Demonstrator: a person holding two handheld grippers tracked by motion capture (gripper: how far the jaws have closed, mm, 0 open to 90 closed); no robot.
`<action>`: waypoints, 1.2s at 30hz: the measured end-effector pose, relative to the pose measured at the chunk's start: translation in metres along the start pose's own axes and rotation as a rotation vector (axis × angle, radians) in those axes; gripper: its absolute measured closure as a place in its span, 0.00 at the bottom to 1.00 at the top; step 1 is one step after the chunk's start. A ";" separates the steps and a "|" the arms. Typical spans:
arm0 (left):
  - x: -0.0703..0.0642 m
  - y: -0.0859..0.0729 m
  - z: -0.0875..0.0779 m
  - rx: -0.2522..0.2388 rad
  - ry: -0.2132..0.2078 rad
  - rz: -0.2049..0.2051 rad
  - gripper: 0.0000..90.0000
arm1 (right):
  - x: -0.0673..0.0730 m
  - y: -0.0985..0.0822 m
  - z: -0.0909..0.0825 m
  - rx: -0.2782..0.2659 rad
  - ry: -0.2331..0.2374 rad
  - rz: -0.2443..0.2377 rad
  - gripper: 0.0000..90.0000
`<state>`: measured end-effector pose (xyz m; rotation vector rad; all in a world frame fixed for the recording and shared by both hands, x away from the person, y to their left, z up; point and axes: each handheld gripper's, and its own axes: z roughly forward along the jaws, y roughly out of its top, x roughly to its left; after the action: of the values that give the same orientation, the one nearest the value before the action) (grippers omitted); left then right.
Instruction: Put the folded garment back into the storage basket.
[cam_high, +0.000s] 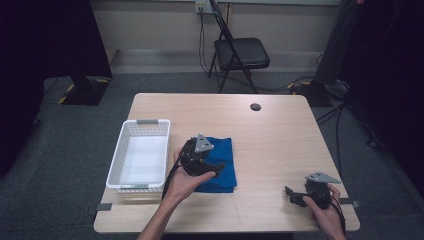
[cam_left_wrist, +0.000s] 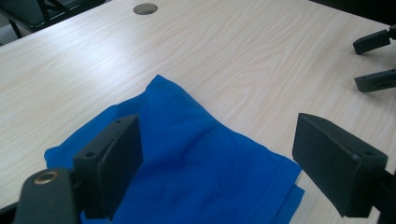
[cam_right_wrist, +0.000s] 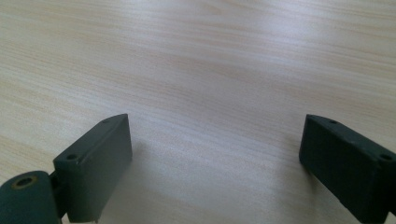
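Note:
A folded blue cloth (cam_high: 222, 161) lies flat on the wooden table (cam_high: 270, 135), just right of a white basket (cam_high: 141, 154). My left gripper (cam_high: 216, 168) hovers over the cloth's left part, jaws wide apart and nothing between them. In the left gripper view the blue cloth (cam_left_wrist: 196, 163) spreads below the open left gripper (cam_left_wrist: 219, 163), not touched by either pad. My right gripper (cam_high: 292, 196) rests near the table's front right edge, open. In the right gripper view the right gripper (cam_right_wrist: 215, 163) has only bare wood between its jaws.
The white basket stands empty at the table's left side. A round cable hole (cam_high: 255, 106) sits at the far middle of the table. Behind the table stands a black folding chair (cam_high: 237, 52). The right gripper's jaws (cam_left_wrist: 373, 60) appear at the far right of the left gripper view.

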<state>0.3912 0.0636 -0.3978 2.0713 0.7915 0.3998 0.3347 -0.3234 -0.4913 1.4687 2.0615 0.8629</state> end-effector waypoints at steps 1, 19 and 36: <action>0.000 0.001 0.001 0.004 0.000 0.001 0.17 | 0.000 0.000 0.000 0.000 0.000 0.000 0.09; 0.023 0.007 0.028 0.052 0.026 -0.025 0.22 | 0.000 0.000 0.000 0.000 0.000 0.000 0.09; 0.052 -0.011 0.062 0.131 0.030 -0.148 0.20 | 0.000 0.000 0.000 0.000 0.003 -0.004 0.09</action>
<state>0.4593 0.0654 -0.4431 2.1148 1.0055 0.3049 0.3352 -0.3233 -0.4913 1.4638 2.0654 0.8643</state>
